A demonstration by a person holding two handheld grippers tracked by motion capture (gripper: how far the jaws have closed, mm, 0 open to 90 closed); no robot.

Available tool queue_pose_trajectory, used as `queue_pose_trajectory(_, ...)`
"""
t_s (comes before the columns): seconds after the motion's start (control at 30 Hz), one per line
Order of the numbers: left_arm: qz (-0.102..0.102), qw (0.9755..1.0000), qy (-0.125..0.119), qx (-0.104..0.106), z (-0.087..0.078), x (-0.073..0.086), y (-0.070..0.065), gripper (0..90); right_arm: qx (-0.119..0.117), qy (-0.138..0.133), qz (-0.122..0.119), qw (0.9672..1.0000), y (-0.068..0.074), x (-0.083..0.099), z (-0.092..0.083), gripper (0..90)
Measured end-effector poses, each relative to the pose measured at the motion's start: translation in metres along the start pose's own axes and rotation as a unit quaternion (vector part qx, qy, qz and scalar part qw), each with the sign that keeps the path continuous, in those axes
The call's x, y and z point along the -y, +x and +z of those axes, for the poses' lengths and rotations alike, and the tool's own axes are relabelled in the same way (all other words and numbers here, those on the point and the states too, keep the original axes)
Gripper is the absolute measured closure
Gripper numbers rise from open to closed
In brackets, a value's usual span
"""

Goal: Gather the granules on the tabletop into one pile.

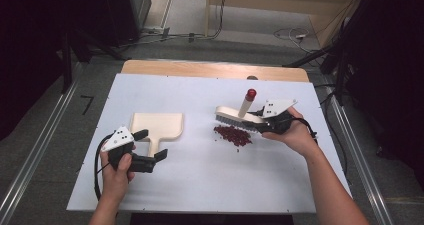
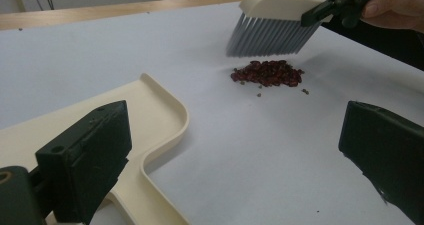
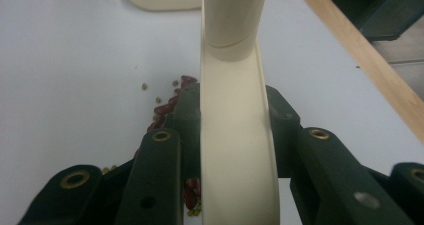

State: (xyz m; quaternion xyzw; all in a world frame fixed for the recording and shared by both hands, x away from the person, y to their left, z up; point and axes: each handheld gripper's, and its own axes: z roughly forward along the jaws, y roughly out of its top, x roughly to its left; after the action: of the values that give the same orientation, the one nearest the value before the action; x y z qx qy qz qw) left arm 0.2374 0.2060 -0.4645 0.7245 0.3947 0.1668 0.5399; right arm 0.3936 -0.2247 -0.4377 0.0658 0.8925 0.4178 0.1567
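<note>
two tools going: my right tool (image 1: 261,121) is clamped on the brush (image 1: 239,116), bristles just above the red beans (image 1: 232,134) mid-surface. left tool (image 1: 150,146) gapes around the dustpan (image 1: 156,126) handle. i'd grip that first, then sweep low, short strokes.

black hand-held gripper (image 1: 150,148) with grey three-cornered plate, brass-ringed screw holes, trailing cable.
</note>
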Motion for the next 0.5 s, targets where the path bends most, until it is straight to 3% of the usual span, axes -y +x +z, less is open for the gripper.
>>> queue_pose_trajectory(0.13,0.0,1.0,-0.001,0.0,0.0,0.0,0.001,0.9,0.023,-0.015,0.031,0.9991,0.01,-0.015,-0.009,65.6)
queue_pose_trajectory(0.2,-0.001,1.0,0.0,0.0,0.0,0.0,0.001,0.9,0.031,-0.016,0.075,0.9966,0.021,-0.025,-0.01,65.6)
queue_pose_trajectory(0.27,-0.001,1.0,0.0,0.001,0.001,0.0,0.0,0.9,0.034,-0.018,0.12,0.992,0.034,-0.034,-0.007,65.6)
queue_pose_trajectory(0.37,0.001,1.0,0.001,0.002,0.001,0.0,0.0,0.9,0.036,-0.017,0.178,0.9833,0.054,-0.042,0.007,65.6)
queue_pose_trajectory(0.5,0.0,1.0,0.001,0.003,0.001,0.0,0.0,0.9,0.021,-0.001,0.269,0.9629,0.069,-0.042,0.034,65.6)
